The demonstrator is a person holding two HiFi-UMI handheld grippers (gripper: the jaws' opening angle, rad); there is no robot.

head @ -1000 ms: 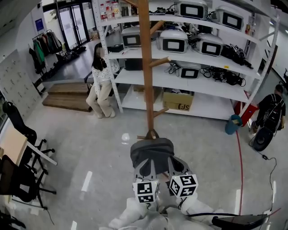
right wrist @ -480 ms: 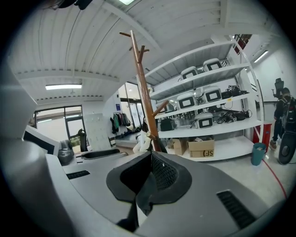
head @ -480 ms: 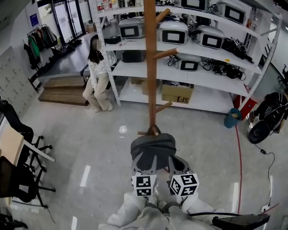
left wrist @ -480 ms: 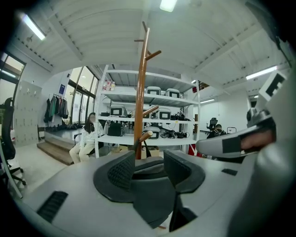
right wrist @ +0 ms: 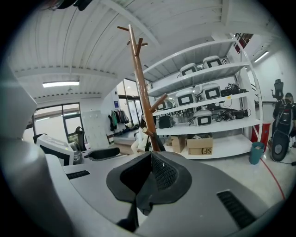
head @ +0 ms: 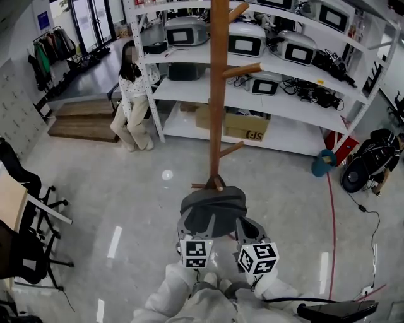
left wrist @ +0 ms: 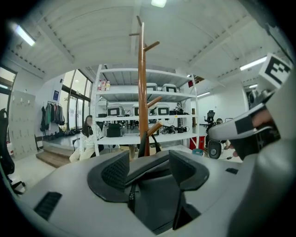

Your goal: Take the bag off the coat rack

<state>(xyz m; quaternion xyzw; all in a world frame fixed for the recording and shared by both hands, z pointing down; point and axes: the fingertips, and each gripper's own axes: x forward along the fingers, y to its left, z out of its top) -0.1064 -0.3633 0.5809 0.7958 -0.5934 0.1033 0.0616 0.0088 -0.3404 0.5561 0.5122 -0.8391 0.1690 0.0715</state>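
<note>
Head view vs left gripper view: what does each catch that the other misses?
Only the head view: the bag's whole outline from above and the red floor line. Only the left gripper view: the left gripper's jaws standing apart, having just been opening, with bag fabric lying between them; also the coat rack's top pegs and the ceiling lights. Both: the rack pole, the white shelves and the seated person.

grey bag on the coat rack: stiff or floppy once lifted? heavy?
Probably floppy: the grey bag shows a rounded, slumped top, and its fabric folds thin in the right gripper. Likely not heavy: thin straps carry it on a short low peg. It may swing or snag on that peg when pulled.
</note>
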